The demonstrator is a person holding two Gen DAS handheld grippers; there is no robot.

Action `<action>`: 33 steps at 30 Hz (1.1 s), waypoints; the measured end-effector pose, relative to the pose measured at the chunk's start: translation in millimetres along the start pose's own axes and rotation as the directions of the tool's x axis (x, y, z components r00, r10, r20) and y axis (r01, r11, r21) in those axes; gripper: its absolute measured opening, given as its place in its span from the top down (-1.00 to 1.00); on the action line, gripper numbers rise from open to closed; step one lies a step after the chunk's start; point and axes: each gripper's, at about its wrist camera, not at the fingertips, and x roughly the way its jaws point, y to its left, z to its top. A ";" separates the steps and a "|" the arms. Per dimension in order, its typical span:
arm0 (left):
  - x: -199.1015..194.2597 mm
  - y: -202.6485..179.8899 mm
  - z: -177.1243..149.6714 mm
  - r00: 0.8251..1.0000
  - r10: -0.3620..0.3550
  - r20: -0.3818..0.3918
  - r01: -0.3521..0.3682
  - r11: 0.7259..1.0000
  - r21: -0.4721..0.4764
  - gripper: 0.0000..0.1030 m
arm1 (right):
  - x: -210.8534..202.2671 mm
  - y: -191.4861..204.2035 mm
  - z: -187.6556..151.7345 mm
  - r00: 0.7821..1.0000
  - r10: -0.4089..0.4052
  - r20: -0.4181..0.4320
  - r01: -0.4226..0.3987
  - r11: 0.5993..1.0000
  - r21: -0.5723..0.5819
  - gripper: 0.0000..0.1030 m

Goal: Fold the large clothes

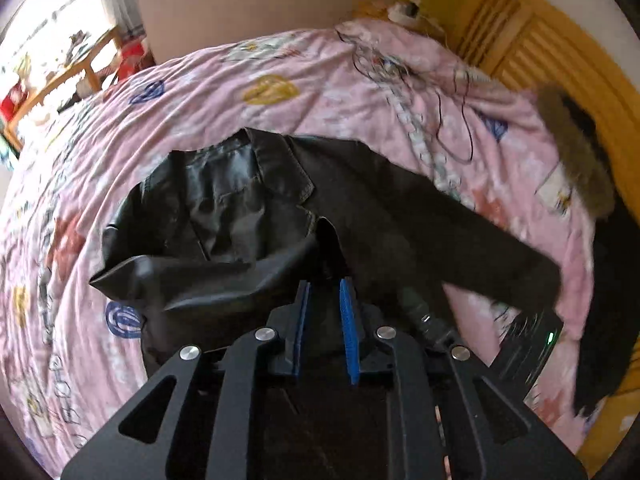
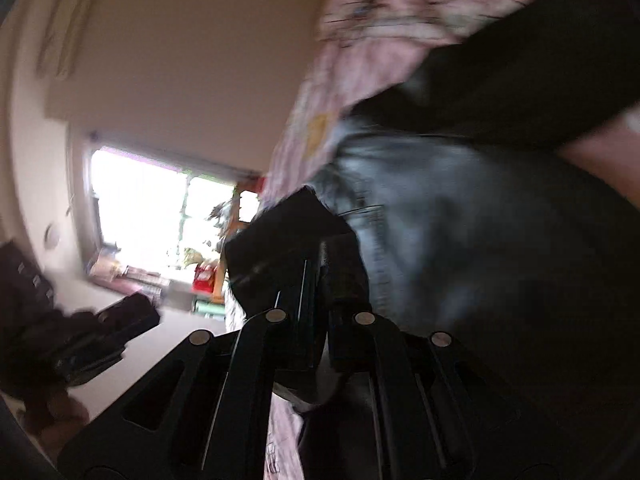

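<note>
A black leather jacket [image 1: 240, 216] lies on the pink patterned bed cover [image 1: 120, 140], collar toward the far side, one sleeve stretched out to the right. My left gripper [image 1: 325, 288] is over its near hem, blue pads close together with jacket fabric between them. In the blurred right wrist view my right gripper [image 2: 320, 256] is shut on a fold of the jacket [image 2: 460, 216], holding it lifted and tilted. The right gripper's body [image 1: 532, 344] shows at the right under the sleeve end.
A dark coat with a fur-trimmed hood [image 1: 576, 152] lies at the bed's right edge by a yellow slatted headboard [image 1: 520, 40]. Thin black cables [image 1: 452, 112] lie on the cover. A wooden table [image 1: 60, 72] and window [image 2: 140, 208] stand left.
</note>
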 end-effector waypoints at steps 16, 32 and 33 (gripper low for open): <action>110.8 149.6 -114.1 0.838 0.417 -0.351 -0.513 0.820 -0.252 0.52 | -80.5 -80.5 -10.8 0.994 -0.100 -0.034 0.105 0.919 0.381 -0.38; 113.2 161.5 -139.6 0.671 0.568 -0.477 -0.717 0.661 -0.221 0.37 | -68.9 -7.2 65.2 0.934 -0.344 -0.094 0.312 0.915 -0.256 -0.38; 107.9 165.6 -136.8 0.670 0.572 -0.473 -0.723 0.646 -0.243 0.37 | -71.1 2.4 61.0 0.936 -0.340 -0.090 0.301 0.907 -0.294 -0.38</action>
